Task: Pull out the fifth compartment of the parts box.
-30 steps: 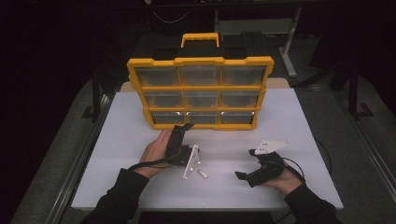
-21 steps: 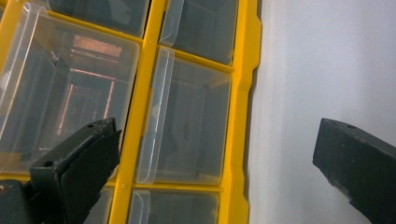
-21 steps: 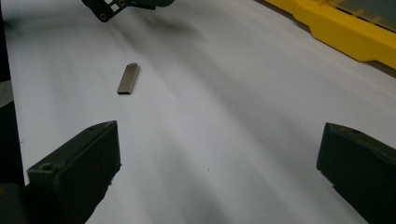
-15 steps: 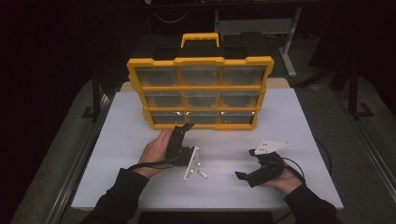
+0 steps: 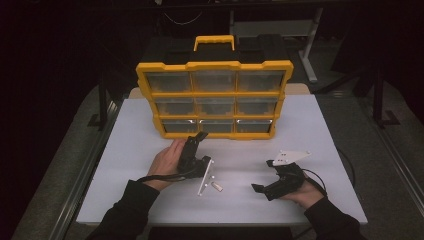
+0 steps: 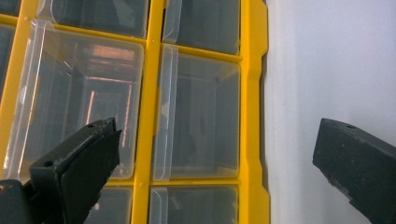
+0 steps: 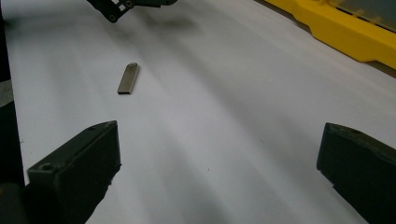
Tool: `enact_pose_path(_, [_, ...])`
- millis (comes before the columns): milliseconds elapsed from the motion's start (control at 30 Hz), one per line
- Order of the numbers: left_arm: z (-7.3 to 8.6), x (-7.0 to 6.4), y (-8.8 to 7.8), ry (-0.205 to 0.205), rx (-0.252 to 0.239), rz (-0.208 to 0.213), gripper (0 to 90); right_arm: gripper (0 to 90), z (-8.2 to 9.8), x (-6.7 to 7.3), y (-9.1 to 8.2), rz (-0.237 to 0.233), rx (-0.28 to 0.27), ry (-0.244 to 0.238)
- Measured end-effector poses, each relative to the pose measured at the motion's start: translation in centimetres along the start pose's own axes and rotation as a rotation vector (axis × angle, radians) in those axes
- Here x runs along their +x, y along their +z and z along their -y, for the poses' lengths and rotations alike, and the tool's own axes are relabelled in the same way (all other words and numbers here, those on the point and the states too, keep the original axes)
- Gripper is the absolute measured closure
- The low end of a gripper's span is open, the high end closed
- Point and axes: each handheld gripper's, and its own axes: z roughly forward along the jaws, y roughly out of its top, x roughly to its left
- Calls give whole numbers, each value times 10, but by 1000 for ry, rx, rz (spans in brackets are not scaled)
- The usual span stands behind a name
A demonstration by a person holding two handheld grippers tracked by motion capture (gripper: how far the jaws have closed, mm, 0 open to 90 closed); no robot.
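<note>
1. The left gripper (image 5: 199, 136) has its fingers (image 6: 77, 163) spread wide and empty, aimed at the bottom row of clear drawers.
2. The right gripper (image 5: 264, 176) has its fingers (image 7: 74, 172) likewise spread, holding nothing, low over the table.
3. A small flat grey metal piece (image 7: 128, 78) lies on the white table (image 5: 320, 130) between the grippers, apart from both.
4. The yellow plastic organiser case with clear drawers (image 5: 216, 98) stands upright at the table's far side.
</note>
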Motion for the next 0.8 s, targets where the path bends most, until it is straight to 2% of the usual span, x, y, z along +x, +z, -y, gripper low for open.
enact_pose_path(333, [-1, -3, 0, 68, 17, -26, 5, 0, 0, 0, 0, 0, 0, -1])
enact_pose_path(800, [-2, 0, 0, 76, 18, -53, 5, 0, 0, 0, 0, 0, 1, -2])
